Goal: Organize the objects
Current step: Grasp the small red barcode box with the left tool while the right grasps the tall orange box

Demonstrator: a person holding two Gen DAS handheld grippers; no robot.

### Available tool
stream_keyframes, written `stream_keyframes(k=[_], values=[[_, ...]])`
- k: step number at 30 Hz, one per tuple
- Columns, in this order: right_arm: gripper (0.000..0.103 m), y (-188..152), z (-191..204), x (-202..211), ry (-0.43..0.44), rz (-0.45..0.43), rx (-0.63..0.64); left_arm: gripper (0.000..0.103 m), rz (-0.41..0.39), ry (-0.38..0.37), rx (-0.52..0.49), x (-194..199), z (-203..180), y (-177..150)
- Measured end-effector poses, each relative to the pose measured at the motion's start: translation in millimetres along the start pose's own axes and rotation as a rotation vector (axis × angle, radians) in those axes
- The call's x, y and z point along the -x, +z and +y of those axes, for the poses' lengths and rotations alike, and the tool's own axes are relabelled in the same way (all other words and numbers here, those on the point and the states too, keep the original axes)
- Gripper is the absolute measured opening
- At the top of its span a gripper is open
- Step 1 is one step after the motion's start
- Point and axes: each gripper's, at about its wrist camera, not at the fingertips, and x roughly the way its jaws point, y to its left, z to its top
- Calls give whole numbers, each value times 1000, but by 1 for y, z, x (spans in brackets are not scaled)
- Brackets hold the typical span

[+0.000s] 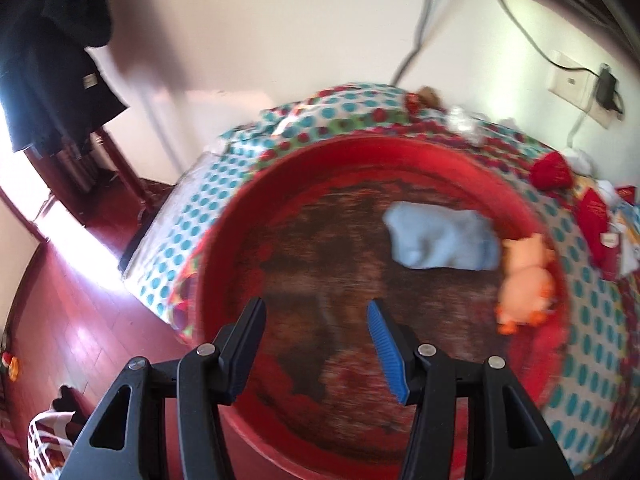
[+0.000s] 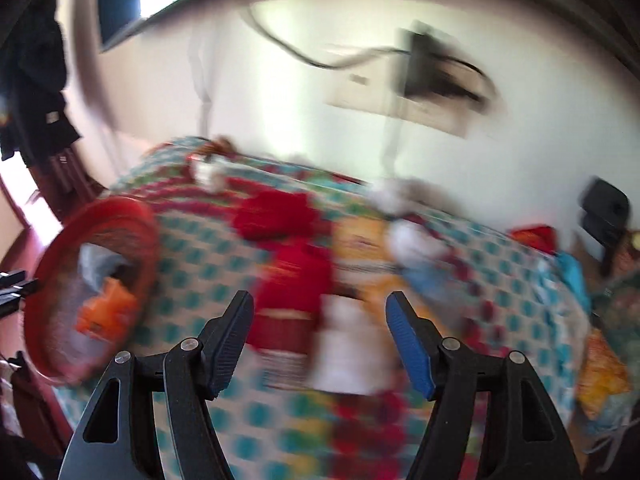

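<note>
A round red basin (image 1: 400, 160) sits on a dotted bedspread (image 1: 192, 220). Inside it lie a light blue cloth (image 1: 440, 240) and an orange plush toy (image 1: 524, 284) against the right wall. My left gripper (image 1: 316, 302) hovers over the basin's near part, open, with nothing between its fingers. In the blurred right wrist view the basin (image 2: 132, 208) and the orange toy (image 2: 108, 312) are at the left. My right gripper (image 2: 319, 294) is open and empty above the bed, over a red cloth item (image 2: 296, 280) and a white item (image 2: 348, 344).
More clutter lies on the bed: a red bundle (image 2: 276, 212), a yellow packet (image 2: 360, 248), white scraps. A wall socket with a charger (image 1: 572, 80) and cables are behind the bed. Dark clothes (image 1: 48, 60) hang at the left above a red wooden floor (image 1: 72, 280).
</note>
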Motion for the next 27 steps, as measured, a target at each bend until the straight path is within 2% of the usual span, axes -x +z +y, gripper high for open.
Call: stream_keyframes(k=[3,6,9,13,15,21,27], values=[[66,-12,-32,-14,-22,45,1,54,-20,-11,-53,14,-26,7],[59,-25,-47,-29,-7,77,8,54,-36,-52,-109,28,-58,14],[56,-30,-52,-44,12,82,39,55,-34,-96,-166,35,-97,21],[52,-29,-49,-58,58,64,56,55,-28,-112,-252,35,-150,24],[48,-28,-42,-65,69,64,74,55,-15,-151,-279,31,-178,25],[29,-31,-35,-66,102,43,12,55,73,-271,-277,9,-236,22],[29,-46,-29,-54,185,30,-98,55,134,-358,-244,-12,-276,16]])
